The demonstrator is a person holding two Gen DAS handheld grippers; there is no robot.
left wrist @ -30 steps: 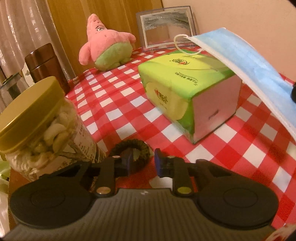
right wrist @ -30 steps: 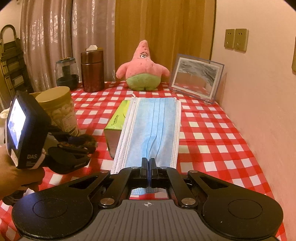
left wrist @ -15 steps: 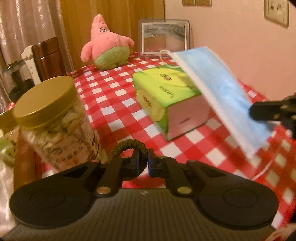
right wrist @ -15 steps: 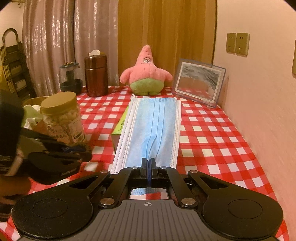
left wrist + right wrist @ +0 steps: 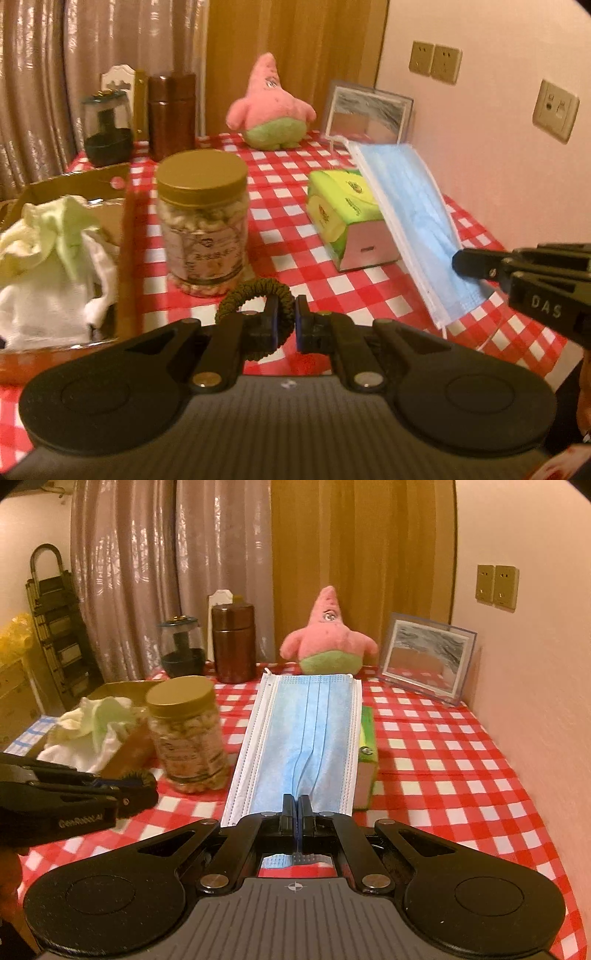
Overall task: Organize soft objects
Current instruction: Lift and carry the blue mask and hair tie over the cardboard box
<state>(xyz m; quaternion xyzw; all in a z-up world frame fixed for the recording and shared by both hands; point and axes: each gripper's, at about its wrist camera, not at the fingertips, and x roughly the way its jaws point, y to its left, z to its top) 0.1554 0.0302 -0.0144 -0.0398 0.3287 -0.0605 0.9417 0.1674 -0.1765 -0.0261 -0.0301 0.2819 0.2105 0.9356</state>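
Mask pinched in right claw (stretched forward).

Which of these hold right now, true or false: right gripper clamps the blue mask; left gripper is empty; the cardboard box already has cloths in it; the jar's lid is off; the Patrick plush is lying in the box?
1. The right gripper is shut on the blue face mask. True.
2. The left gripper is empty. False: it is shut on a dark green hair tie.
3. The cardboard box holds cloths. True.
4. The jar has its lid off. False: the gold lid is on.
5. The Patrick plush lies in the box. False: it stands at the table's far end by the picture frame.
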